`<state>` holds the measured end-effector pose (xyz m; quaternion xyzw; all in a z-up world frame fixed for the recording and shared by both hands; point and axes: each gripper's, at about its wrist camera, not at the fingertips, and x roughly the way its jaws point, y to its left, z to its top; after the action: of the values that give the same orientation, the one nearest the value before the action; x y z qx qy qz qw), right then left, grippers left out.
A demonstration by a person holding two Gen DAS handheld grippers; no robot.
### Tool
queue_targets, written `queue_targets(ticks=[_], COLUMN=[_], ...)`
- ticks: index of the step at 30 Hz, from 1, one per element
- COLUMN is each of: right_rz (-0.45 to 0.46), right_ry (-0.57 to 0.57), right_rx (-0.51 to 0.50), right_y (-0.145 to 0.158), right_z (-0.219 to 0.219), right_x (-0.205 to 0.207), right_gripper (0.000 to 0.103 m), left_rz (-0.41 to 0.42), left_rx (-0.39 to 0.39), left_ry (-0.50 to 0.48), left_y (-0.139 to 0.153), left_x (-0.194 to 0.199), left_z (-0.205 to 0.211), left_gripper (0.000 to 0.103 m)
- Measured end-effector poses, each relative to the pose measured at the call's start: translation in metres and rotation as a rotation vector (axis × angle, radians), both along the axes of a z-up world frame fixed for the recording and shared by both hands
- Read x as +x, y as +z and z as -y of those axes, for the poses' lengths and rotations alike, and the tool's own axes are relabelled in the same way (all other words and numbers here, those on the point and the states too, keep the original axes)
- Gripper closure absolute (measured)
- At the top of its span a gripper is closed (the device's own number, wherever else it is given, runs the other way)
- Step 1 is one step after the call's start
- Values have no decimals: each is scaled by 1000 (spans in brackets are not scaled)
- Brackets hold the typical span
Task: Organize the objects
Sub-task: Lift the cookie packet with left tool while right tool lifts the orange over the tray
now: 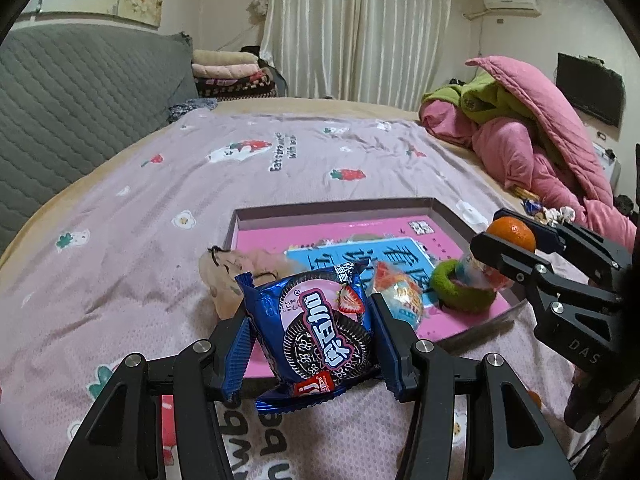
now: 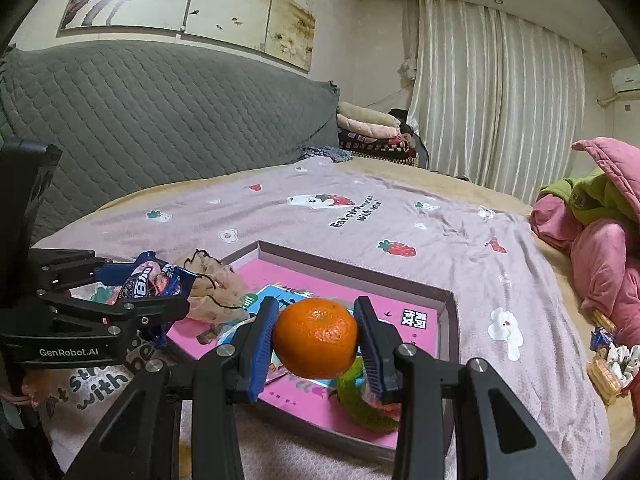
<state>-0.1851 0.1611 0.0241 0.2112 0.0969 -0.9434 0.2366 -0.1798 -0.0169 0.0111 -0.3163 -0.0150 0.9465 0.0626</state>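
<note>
Left gripper clamped on blue crinkly foil cookie packet, right gripper pinching round orange mandarin; both raised above shallow pink cardboard tray on bed, probably for dropping inside.

Blue cookie packet standing upright, pinched in my left hand-held gripper, orange mandarin sitting squeezed in my right hand-held gripper, both hovering over the shallow pink-floored box.

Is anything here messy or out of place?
Mostly tidy. A beige scrunchie straddles the tray's rim instead of lying inside. At the bed's right edge a few snacks lie loose beside the heaped pink quilt. Nothing looks spilled or damaged.
</note>
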Motion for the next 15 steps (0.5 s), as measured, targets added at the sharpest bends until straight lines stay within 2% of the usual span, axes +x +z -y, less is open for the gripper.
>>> queue_targets(ticks=[7, 15], right_rz=[3, 30], right_ry=[-5, -17], right_rx=[-5, -6], right_y=[1, -1], right_z=[-1, -4], right_x=[-4, -13], right_gripper=[64, 64], left_rz=[11, 28], left_rx=[54, 49], left_ry=[25, 57], left_y=[3, -3], left_x=[-12, -25], left_z=[19, 31], left_gripper=[47, 47])
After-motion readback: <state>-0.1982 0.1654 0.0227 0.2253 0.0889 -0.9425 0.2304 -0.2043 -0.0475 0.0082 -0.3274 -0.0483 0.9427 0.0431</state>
